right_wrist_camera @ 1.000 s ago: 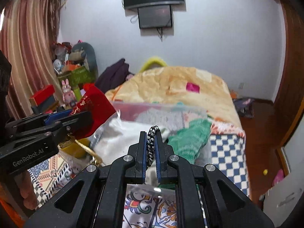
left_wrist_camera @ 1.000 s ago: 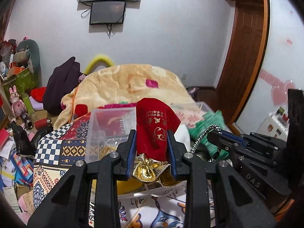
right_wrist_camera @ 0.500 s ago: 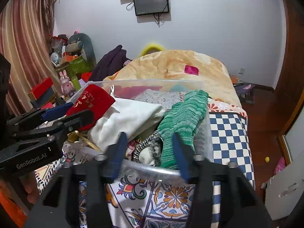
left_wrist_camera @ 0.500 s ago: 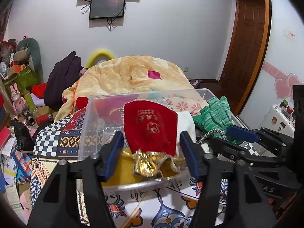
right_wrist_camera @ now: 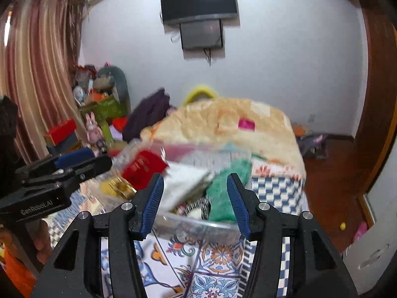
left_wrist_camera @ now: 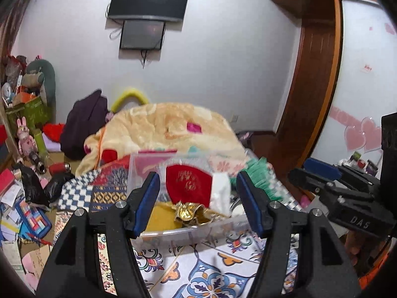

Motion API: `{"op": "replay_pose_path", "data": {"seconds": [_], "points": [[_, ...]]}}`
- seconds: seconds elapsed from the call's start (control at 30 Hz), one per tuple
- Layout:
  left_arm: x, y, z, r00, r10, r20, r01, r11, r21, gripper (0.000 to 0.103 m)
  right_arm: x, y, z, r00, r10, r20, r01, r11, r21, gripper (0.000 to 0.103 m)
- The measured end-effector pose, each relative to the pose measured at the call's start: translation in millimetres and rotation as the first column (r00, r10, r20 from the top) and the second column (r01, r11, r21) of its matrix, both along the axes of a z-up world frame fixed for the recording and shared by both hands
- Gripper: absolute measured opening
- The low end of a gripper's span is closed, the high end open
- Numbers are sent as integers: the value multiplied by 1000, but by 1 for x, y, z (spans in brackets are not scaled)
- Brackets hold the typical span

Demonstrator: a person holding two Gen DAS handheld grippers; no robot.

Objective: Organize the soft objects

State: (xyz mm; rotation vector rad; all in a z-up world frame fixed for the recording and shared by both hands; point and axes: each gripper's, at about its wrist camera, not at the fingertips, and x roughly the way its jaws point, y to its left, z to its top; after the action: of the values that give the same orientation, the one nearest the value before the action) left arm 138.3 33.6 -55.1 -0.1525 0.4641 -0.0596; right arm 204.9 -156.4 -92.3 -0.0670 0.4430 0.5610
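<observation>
A clear plastic bin [left_wrist_camera: 188, 232] stands on the patterned bed cover and holds soft things. In it lie a red pouch with a gold top [left_wrist_camera: 189, 186], a white cloth [left_wrist_camera: 220, 196], a green knit piece [left_wrist_camera: 258, 176] and a black-and-white cord [right_wrist_camera: 204, 204]. My left gripper [left_wrist_camera: 198, 202] is open and empty, a little back from the bin's near rim. My right gripper [right_wrist_camera: 194, 202] is open and empty too, also short of the bin [right_wrist_camera: 196, 224]. The red pouch [right_wrist_camera: 144, 166] and green knit [right_wrist_camera: 223, 193] show blurred in the right wrist view.
A peach blanket [left_wrist_camera: 168, 126] is heaped on the bed behind the bin. Clutter, toys and boxes [left_wrist_camera: 24, 136] crowd the floor at the left. A wooden door frame [left_wrist_camera: 310, 94] and a white cabinet [right_wrist_camera: 369, 243] stand at the right. Each gripper shows in the other's view.
My left gripper let go of the red pouch and my right let go of the cord; both opened, and both have pulled back from the bin.
</observation>
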Motion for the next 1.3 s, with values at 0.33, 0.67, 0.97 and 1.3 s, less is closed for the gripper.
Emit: {"op": "replay_pose_path", "data": {"seconds": [0.33,0.67,0.97,1.3], "points": [[-51,-8,53,985,-14,170,10,1000,20,78,-40,-15,40,988,-9,155,-2,997,74,61],[-83,-13,73,969,-14,246,3,999,45,98,-59,-17,46,975,-35,221,12,994,106,84],[-89,-14,73,970,-20,242,10,999,43,103,-67,-20,44,968,-55,245,25,992,123,103],[-89,-13,70,972,-8,236,-4,999,47,103,-68,-21,41,971,-53,233,25,992,122,103]]}}
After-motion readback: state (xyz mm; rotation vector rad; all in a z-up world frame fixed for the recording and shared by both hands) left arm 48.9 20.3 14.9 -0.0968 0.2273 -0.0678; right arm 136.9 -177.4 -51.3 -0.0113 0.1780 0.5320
